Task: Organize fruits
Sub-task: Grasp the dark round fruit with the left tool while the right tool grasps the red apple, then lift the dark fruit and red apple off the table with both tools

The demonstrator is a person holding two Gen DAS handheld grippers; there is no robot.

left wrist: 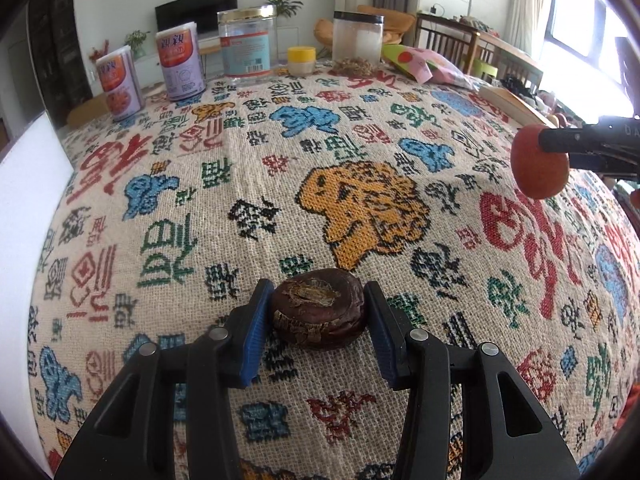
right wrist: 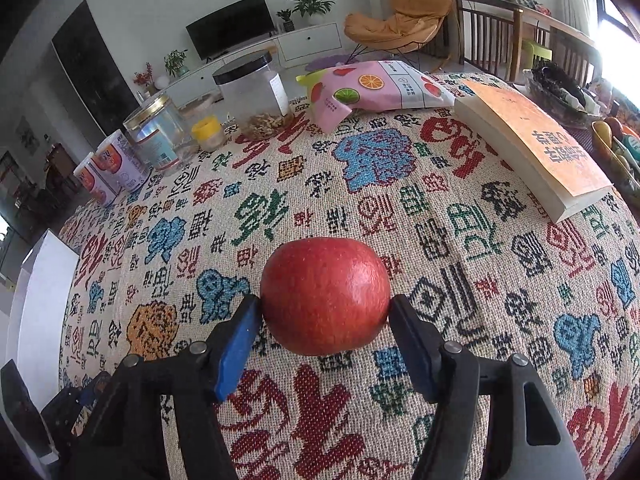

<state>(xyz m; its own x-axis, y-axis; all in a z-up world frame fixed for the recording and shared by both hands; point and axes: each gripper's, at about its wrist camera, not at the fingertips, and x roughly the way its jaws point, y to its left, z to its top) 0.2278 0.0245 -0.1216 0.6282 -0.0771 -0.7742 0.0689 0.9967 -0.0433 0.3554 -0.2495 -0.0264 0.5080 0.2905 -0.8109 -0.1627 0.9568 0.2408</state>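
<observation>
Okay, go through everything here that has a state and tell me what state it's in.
Left gripper: shut on the dark brown wrinkled fruit.
Right gripper: shut on the red apple.
Clear gold-lidded jar: lid on.
Clear black-lidded jar: lid on.
Orange-covered book: closed, lying flat.

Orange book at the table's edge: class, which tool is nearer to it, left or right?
Right. The right tool, gripping the apple, has the orange book just ahead to its right. The left tool, holding the brown fruit, sits farther away across the tablecloth.

Both wrist views look low across the shared tablecloth (left wrist: 360,152) toward the jars (right wrist: 256,92).
</observation>
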